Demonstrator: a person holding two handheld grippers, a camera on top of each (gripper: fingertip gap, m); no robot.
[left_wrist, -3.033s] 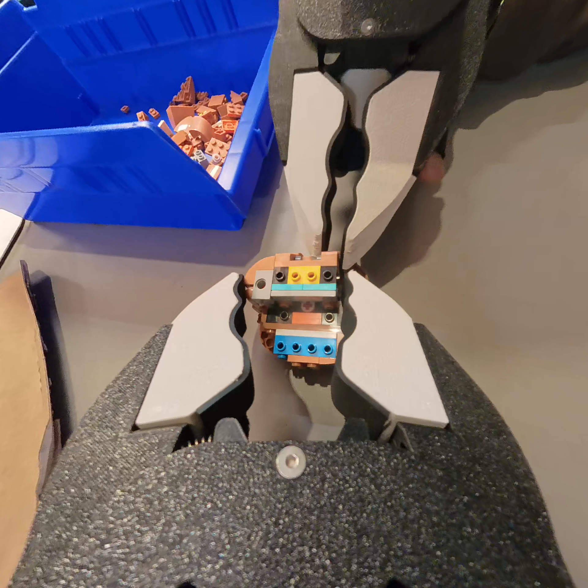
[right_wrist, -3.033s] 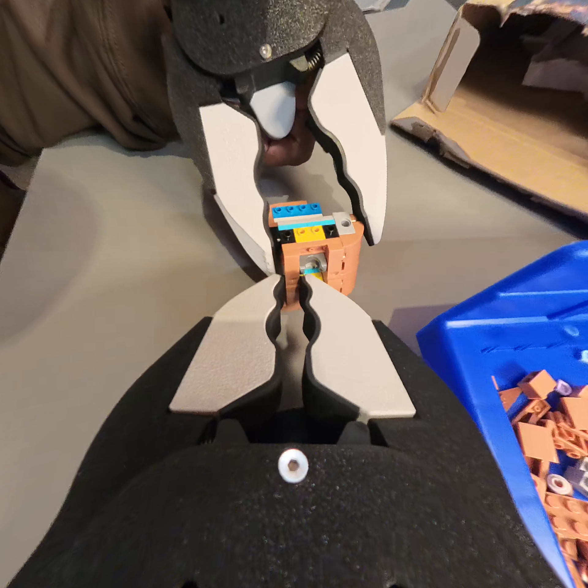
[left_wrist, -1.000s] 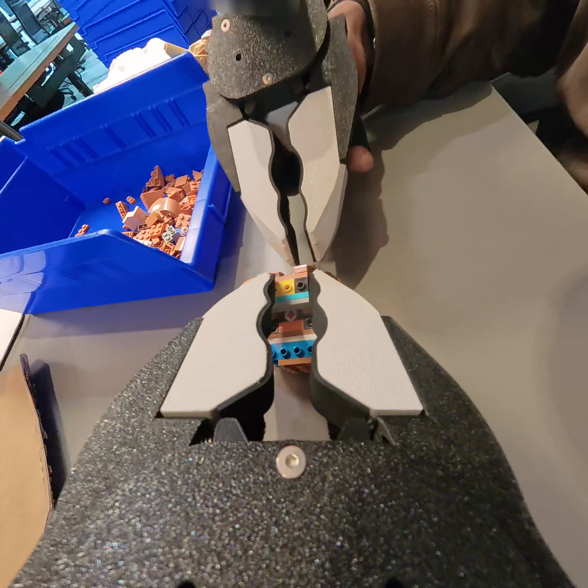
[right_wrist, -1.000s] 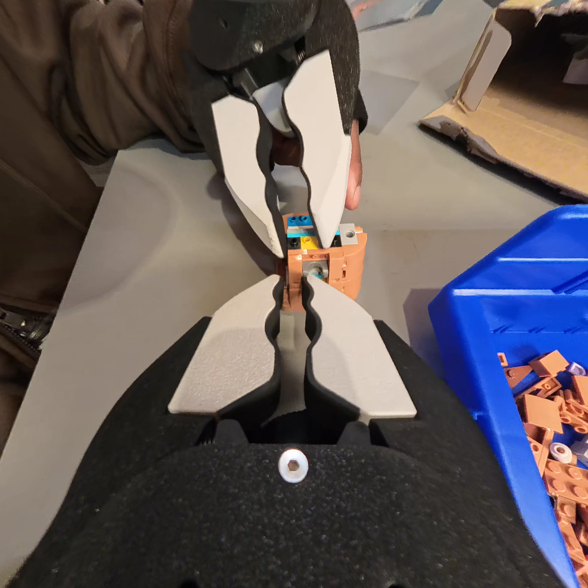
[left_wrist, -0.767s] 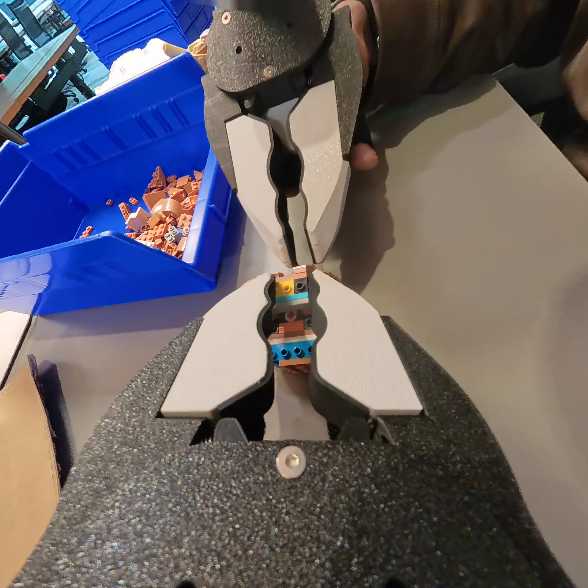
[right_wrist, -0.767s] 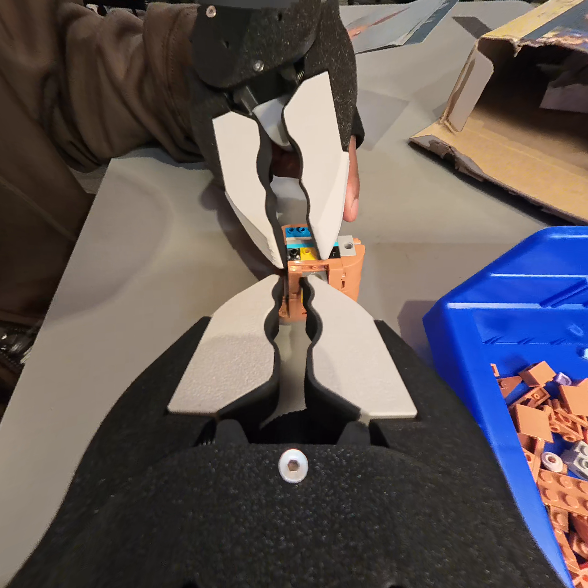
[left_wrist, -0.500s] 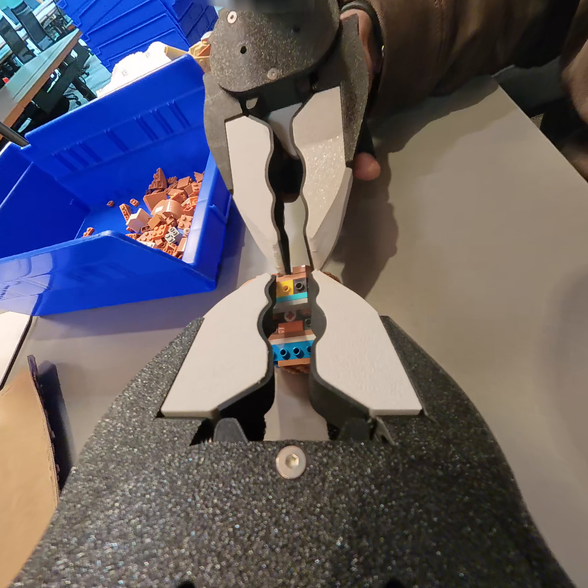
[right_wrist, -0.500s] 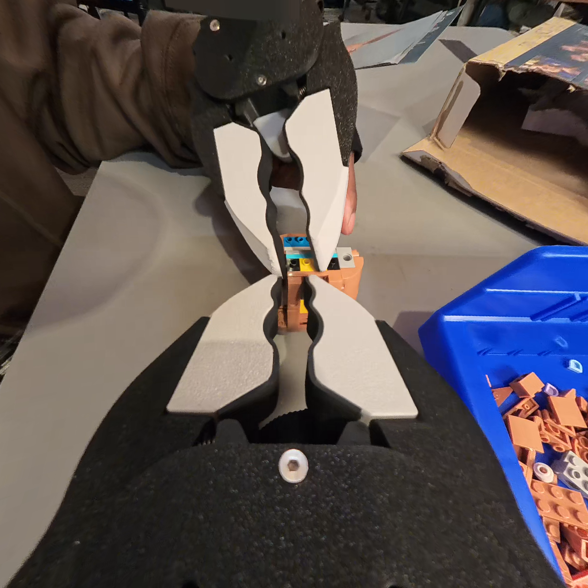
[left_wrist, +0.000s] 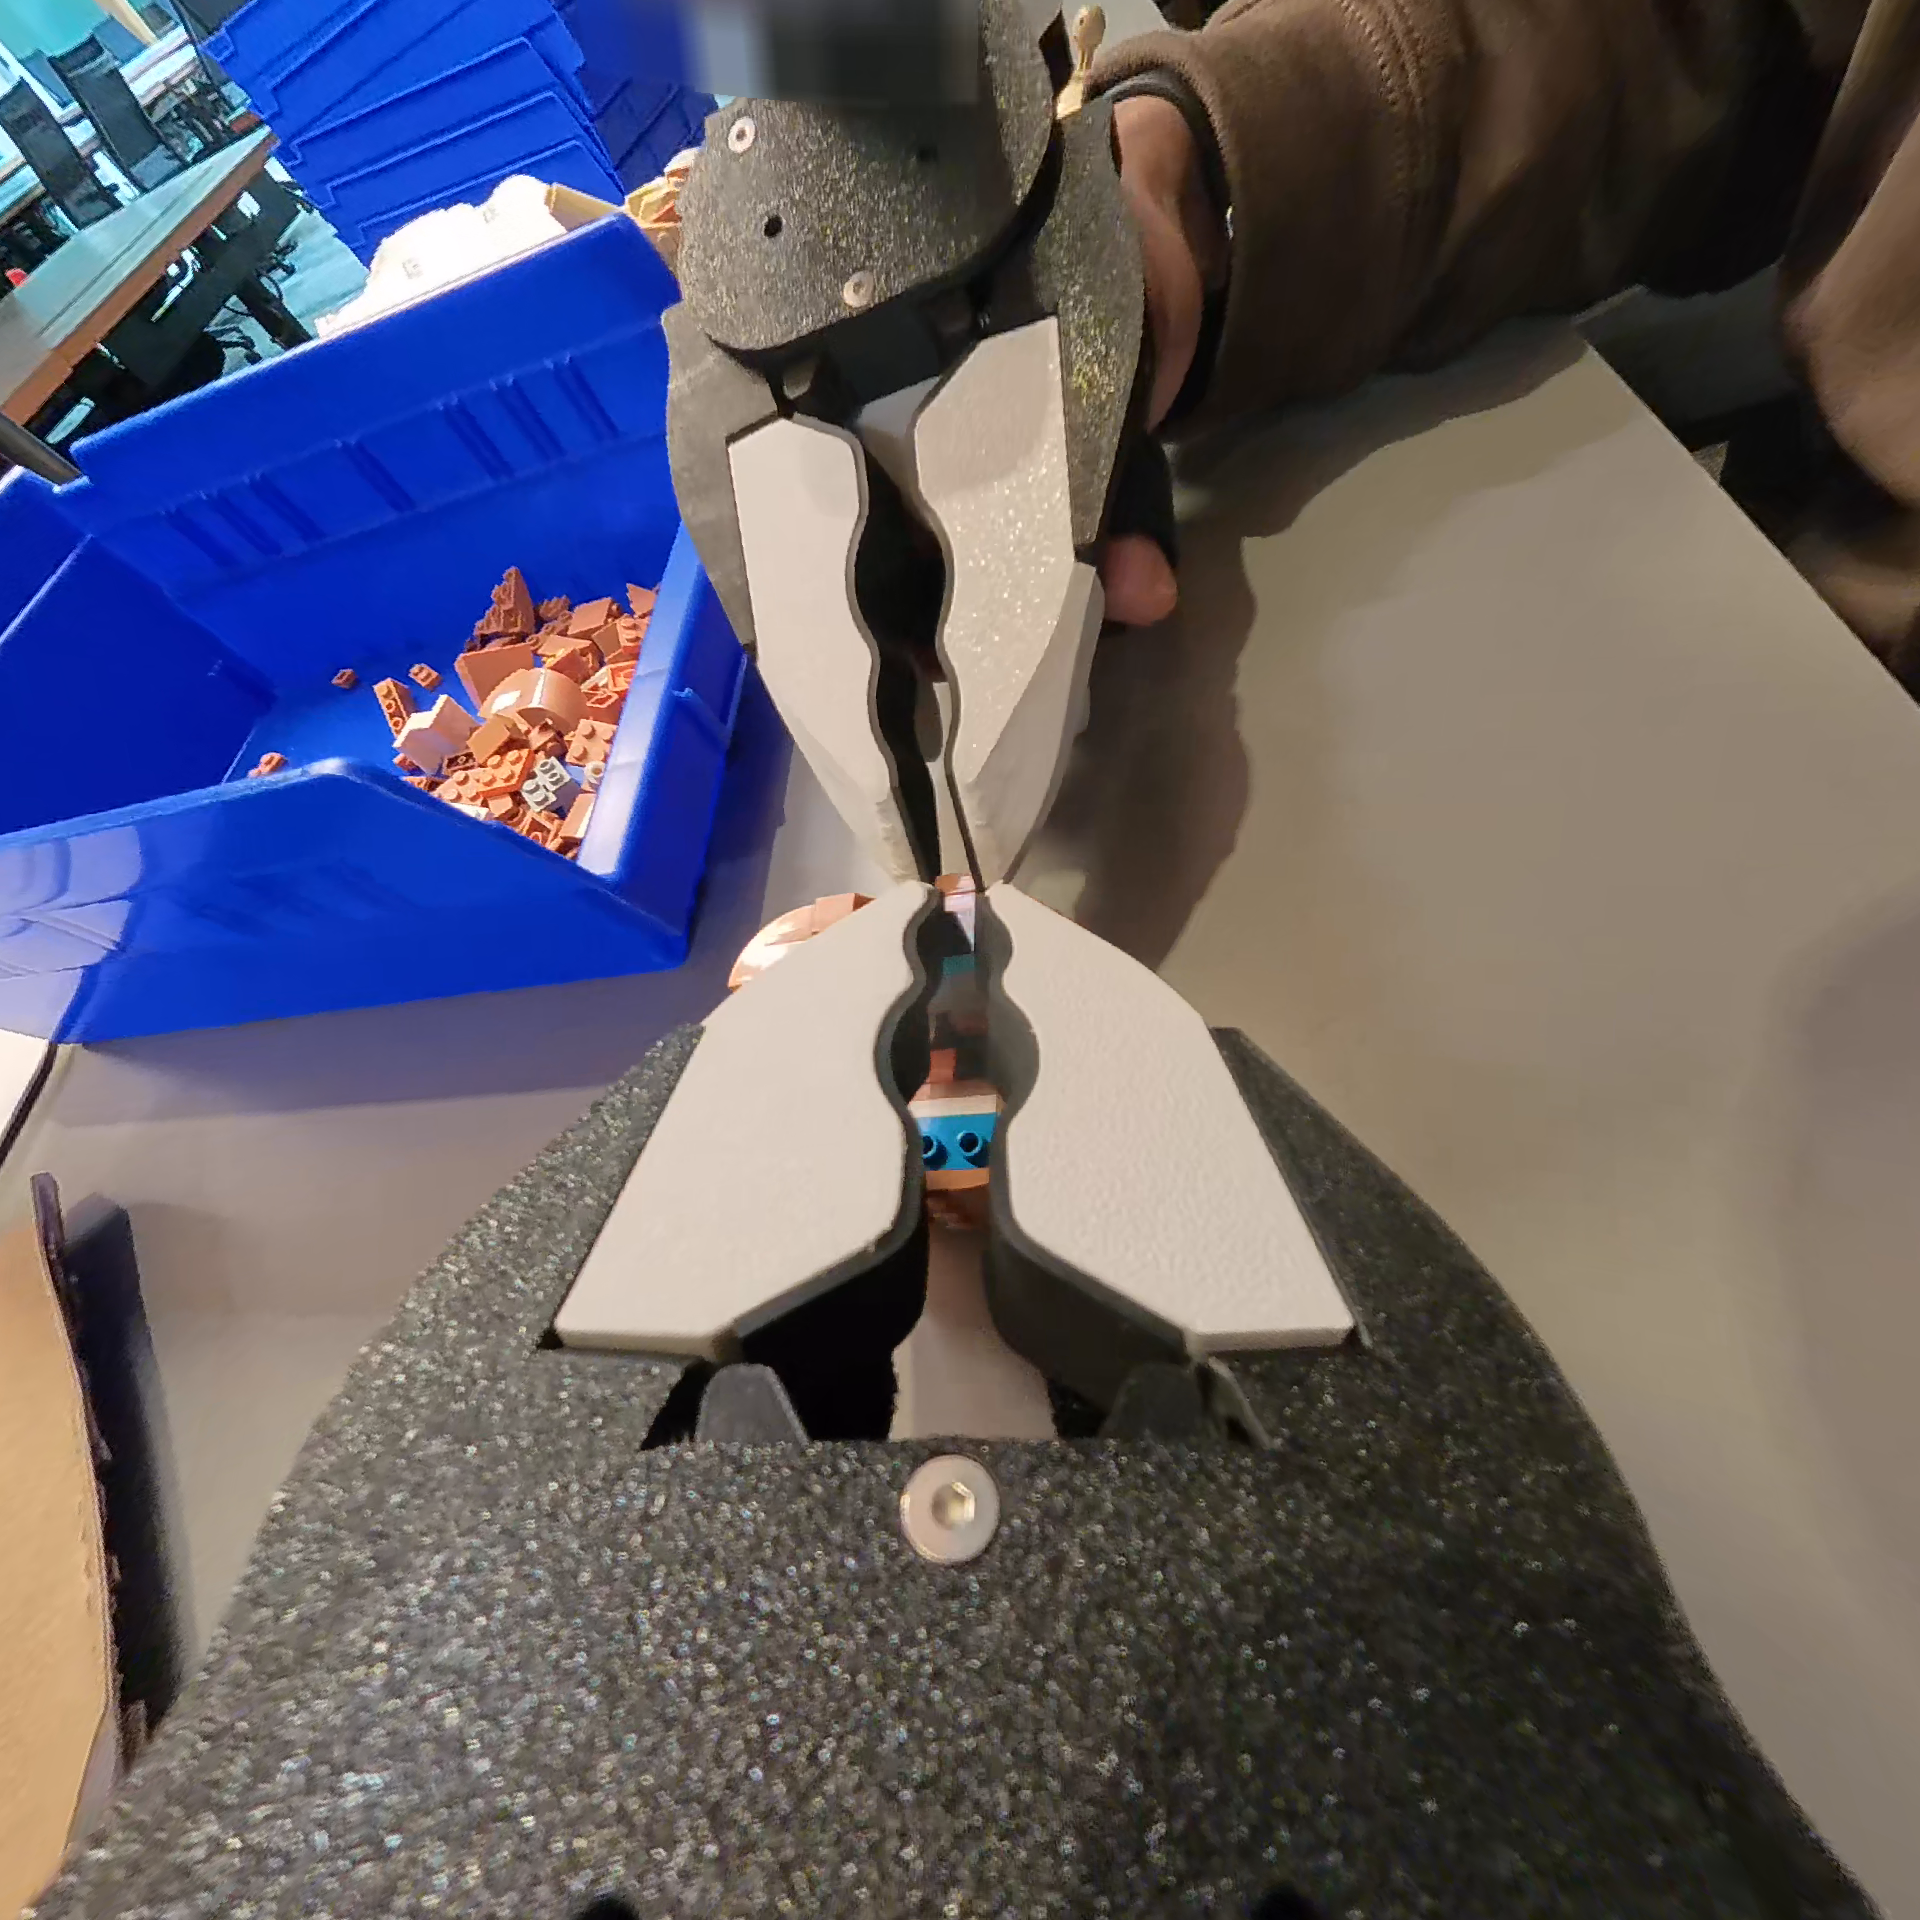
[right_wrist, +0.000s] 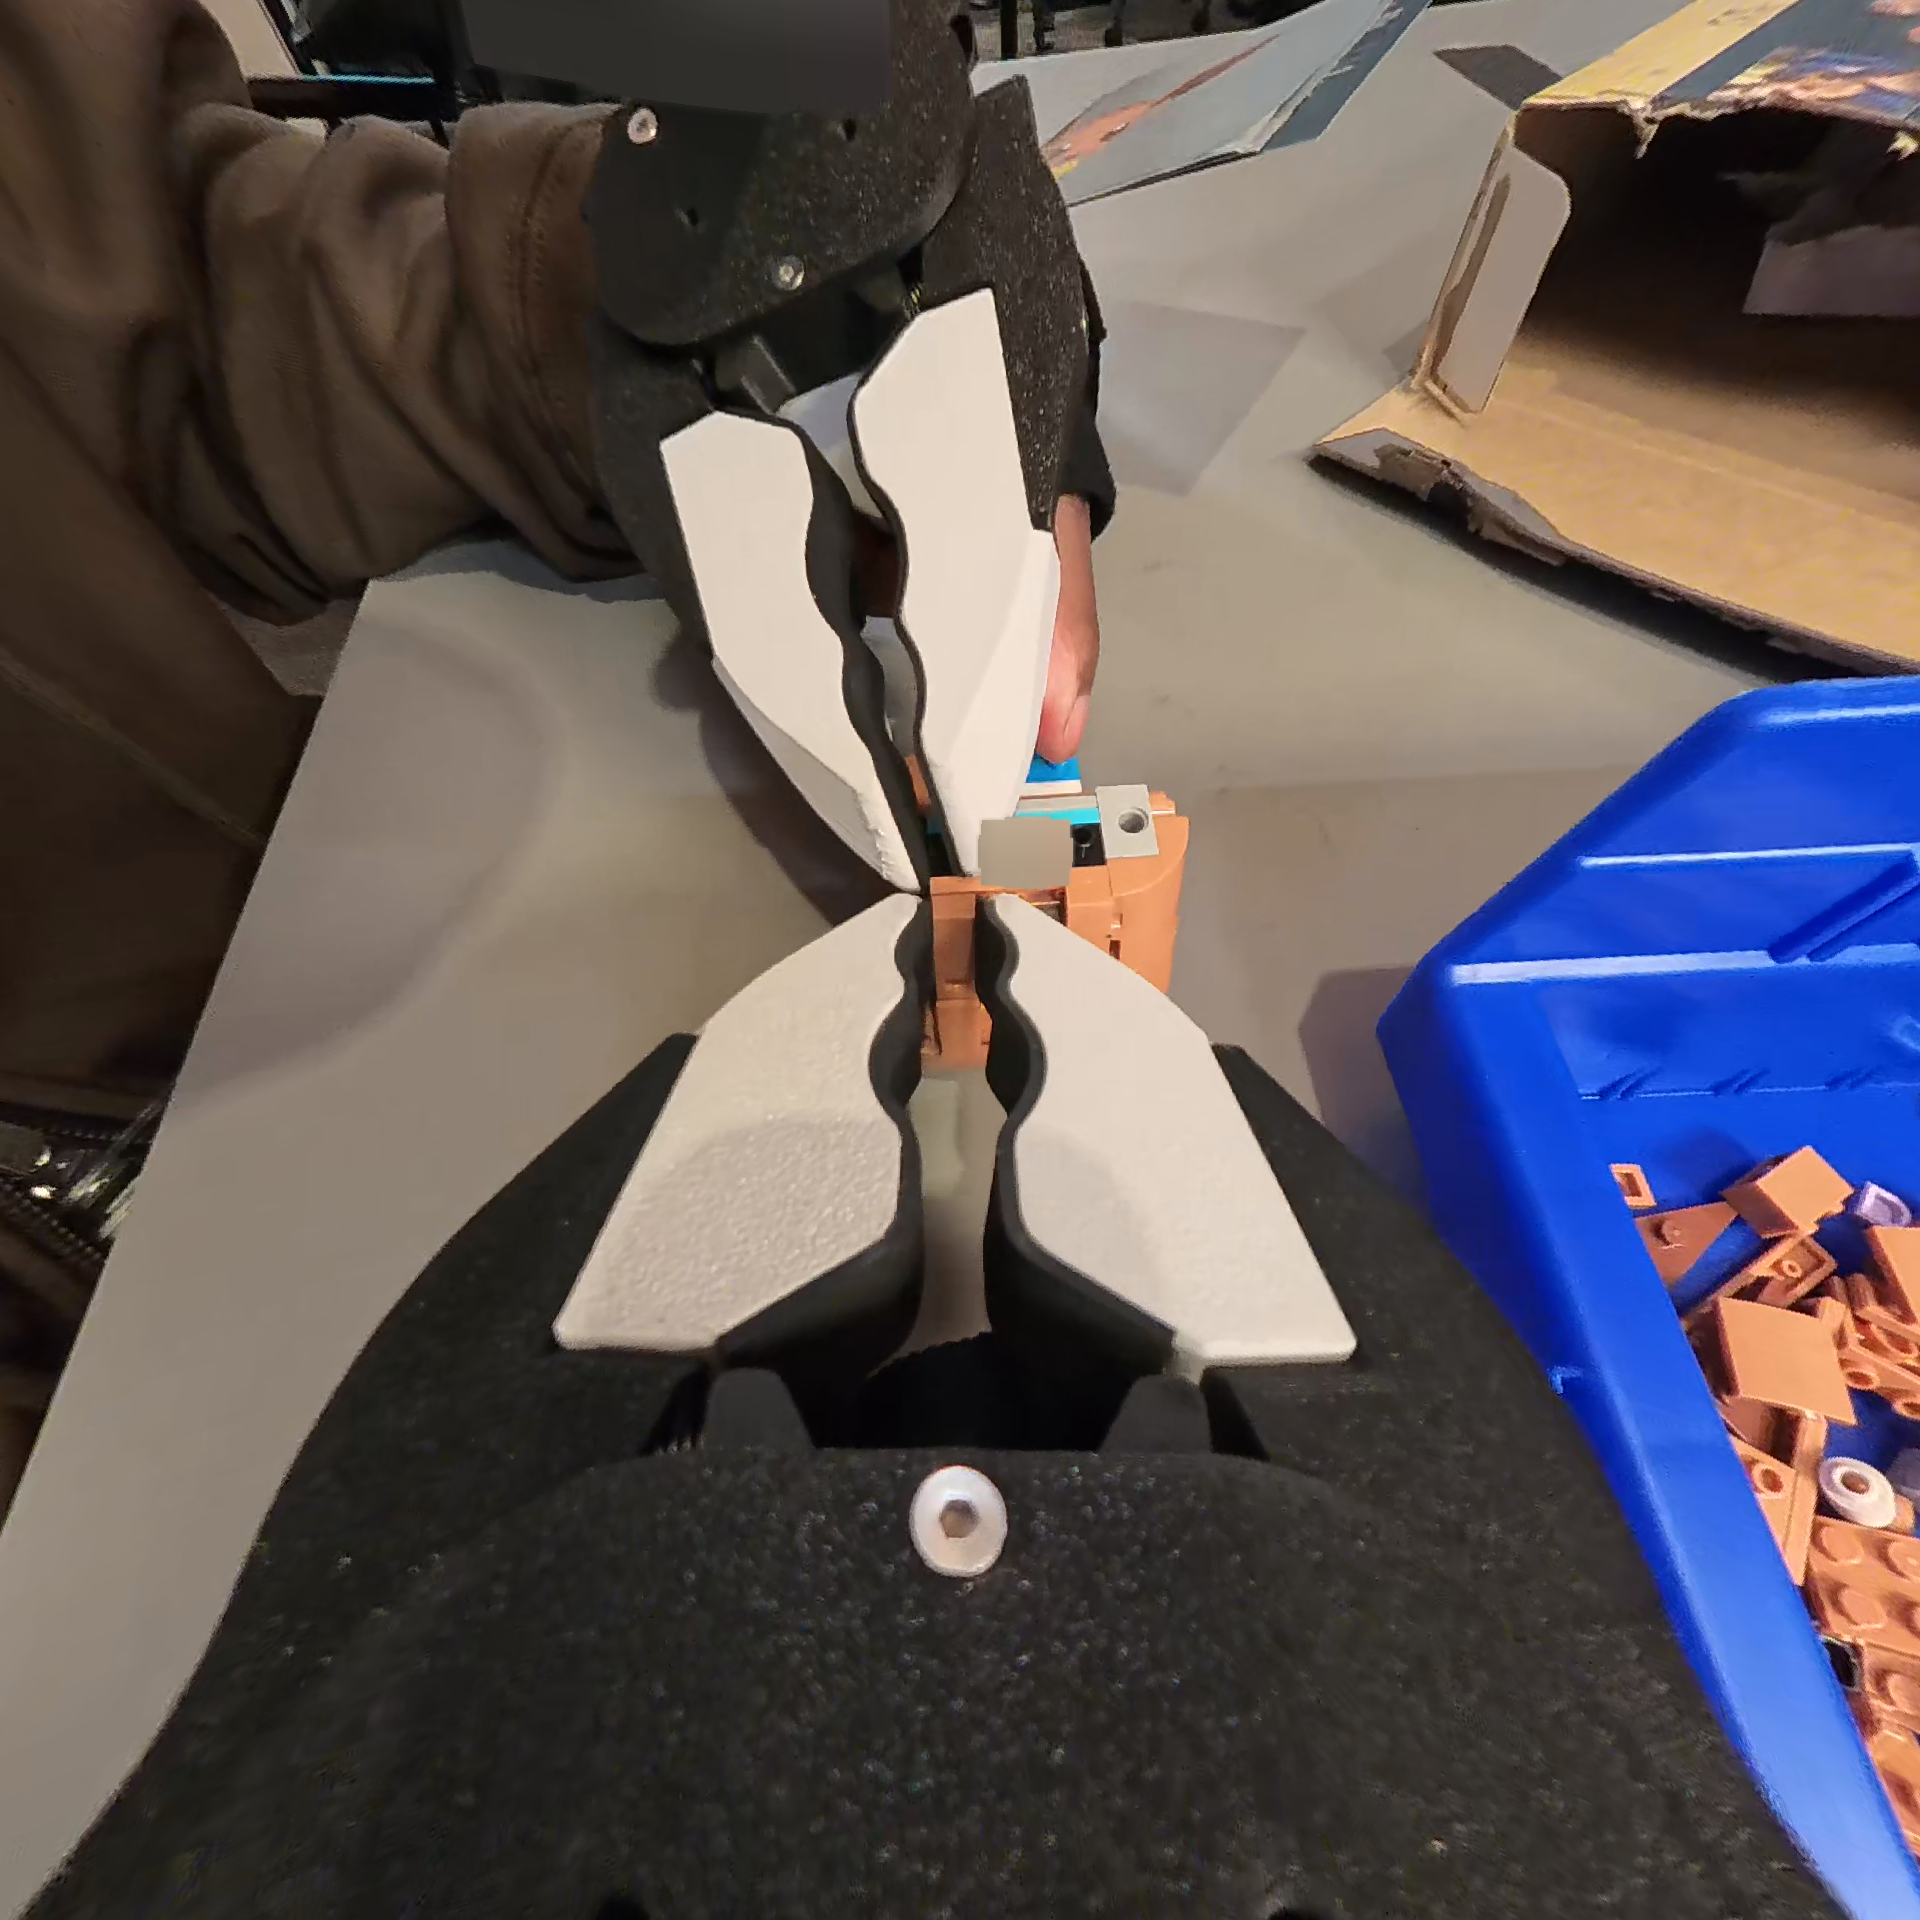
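Both claws pinch one small brick model (right_wrist: 1101, 894) from opposite ends: the left gripper (left_wrist: 951, 914) is clamped narrowly over its blue-and-brown stack at frame centre, and the right gripper (right_wrist: 951, 914) is pressed onto a thin brown edge. Holding it at two ends likely steadies the model just above the grey table (left_wrist: 1507, 831). A blue bin (left_wrist: 343, 623) of loose brown bricks (left_wrist: 520, 727) sits close at upper left in the left view; a torn cardboard box (right_wrist: 1662, 416) lies upper right in the right view. Open tabletop lies on the side away from the bin, bounded there by the table edge and a brown sleeve (right_wrist: 260, 364).
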